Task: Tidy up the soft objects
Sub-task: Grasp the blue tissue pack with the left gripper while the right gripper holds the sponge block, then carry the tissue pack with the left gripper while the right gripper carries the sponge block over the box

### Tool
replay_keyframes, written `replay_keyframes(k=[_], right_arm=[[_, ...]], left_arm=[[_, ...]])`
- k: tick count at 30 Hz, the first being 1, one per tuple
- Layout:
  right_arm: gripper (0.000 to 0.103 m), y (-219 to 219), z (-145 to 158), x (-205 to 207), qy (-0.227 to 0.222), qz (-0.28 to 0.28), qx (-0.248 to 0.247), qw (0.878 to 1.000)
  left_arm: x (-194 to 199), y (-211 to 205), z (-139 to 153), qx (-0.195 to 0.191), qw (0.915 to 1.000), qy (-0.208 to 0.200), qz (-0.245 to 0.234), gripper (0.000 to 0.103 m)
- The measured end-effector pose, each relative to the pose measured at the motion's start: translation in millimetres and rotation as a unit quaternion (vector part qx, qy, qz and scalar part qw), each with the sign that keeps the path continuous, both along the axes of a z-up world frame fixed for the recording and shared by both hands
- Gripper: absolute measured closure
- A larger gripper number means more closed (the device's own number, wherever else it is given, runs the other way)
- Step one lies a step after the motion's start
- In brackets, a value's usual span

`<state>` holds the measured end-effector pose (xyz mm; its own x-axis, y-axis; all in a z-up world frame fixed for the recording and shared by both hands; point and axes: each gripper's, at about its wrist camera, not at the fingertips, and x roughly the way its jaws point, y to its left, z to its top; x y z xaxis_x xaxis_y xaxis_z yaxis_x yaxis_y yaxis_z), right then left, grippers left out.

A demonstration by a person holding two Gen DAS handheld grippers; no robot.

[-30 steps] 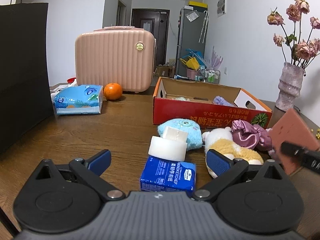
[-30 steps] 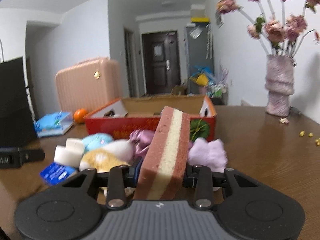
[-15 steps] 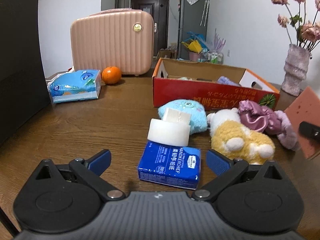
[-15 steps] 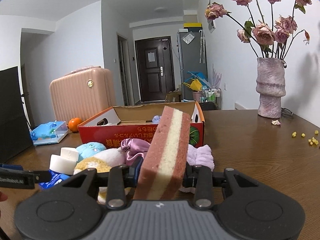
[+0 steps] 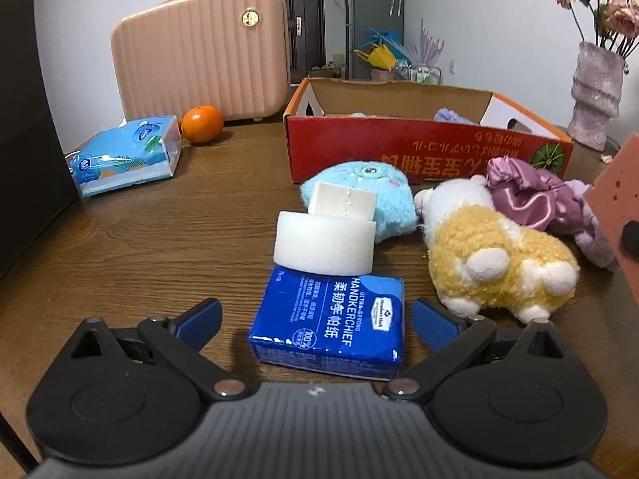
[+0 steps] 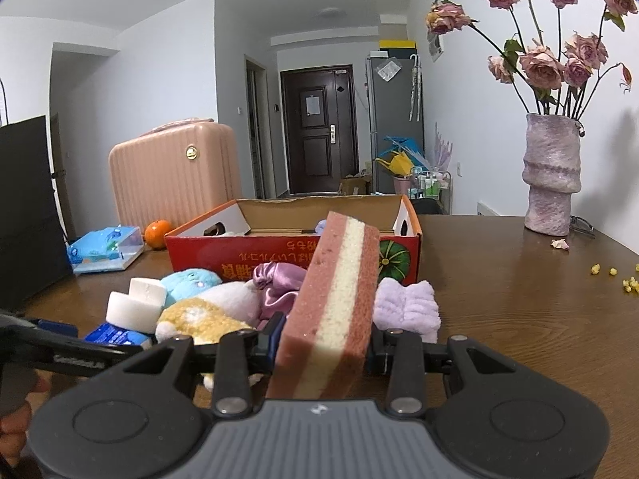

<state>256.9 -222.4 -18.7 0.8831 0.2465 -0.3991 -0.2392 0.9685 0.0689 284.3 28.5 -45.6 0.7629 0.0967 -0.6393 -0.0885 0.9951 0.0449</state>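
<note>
Soft objects lie clustered on the wooden table (image 5: 139,239) in front of the red cardboard box (image 5: 399,151), and I read this as the pick-up step for the next one.

From my left wrist view, the left gripper (image 5: 315,319) stands wide open with nothing between its blue pads, lined up on either side of the blue handkerchief pack (image 5: 331,319). I count two white foam blocks (image 5: 325,245), one leaning on the pack's far end, one blue plush (image 5: 383,199), one yellow-and-white plush (image 5: 499,255) and one purple satin scrunchie (image 5: 527,195). My next move, I think, calls for lowering the pads to straddle the pack without nudging the foam block.

From my right wrist view, the right gripper (image 6: 323,349) is clamped on one pink-and-cream layered sponge (image 6: 339,299), held upright above the table, just short of the box. One lilac towel bundle (image 6: 407,307) lies beside it. A lilac item already peeks over the box wall. I judge the sponge should go forward over the rim before I let go.
</note>
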Motion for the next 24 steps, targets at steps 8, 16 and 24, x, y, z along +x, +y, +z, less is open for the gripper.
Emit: replay_keyframes(k=[8, 16, 24], right_arm=[[0.067, 1, -2, 1, 0.004, 0.001, -0.003, 1.000], [0.067, 2, -2, 1, 0.005, 0.002, -0.007, 1.000], [0.067, 2, -2, 1, 0.002, 0.002, -0.007, 1.000]], left_arm=[[12, -1, -5, 0.004, 0.9999, 0.011, -0.007, 0.010], [12, -1, -6, -0.009, 0.9996, 0.015, -0.025, 0.027], [7, 0, -3, -0.013, 0.9994, 0.007, -0.030, 0.029]])
